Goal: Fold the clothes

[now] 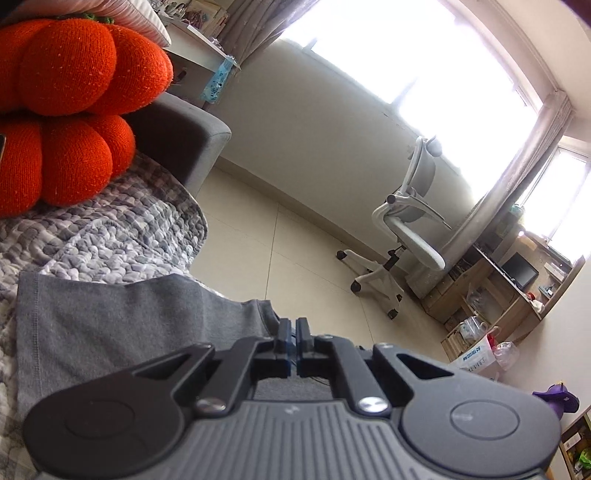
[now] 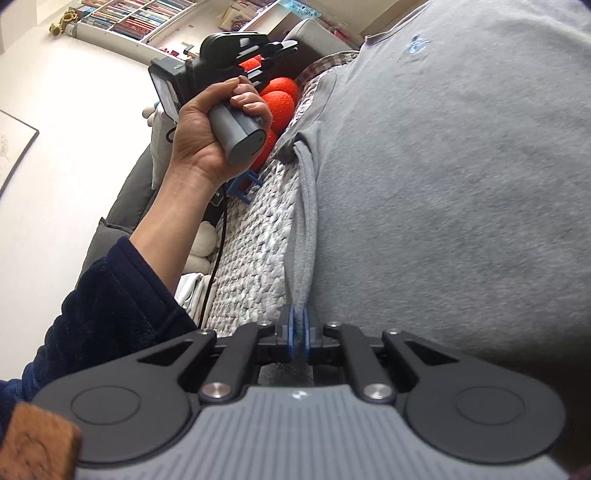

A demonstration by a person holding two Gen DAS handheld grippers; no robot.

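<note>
Grey shirt (image 2: 443, 184) is spread on the quilt (image 2: 255, 236), filling the right side of the right wrist view. Right gripper (image 2: 298, 332) is pinched on its side edge at bottom centre. Left gripper (image 1: 294, 339) is closed; shirt lies lower left of it, can't tell if it's gripped.

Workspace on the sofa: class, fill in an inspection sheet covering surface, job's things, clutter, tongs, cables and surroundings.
Surface: grey-and-white quilted blanket over a grey sofa.
Job's things: grey T-shirt spread on the blanket, sleeve bunched along its edge.
Clutter: orange pumpkin cushion; white plush toy.
Tongs: left tongs shut on the T-shirt's hem; right tongs pinching a T-shirt fold.
Cables: black cable hanging from the left hand's tool.
Surroundings: office chair, bright window, bookshelf.
</note>
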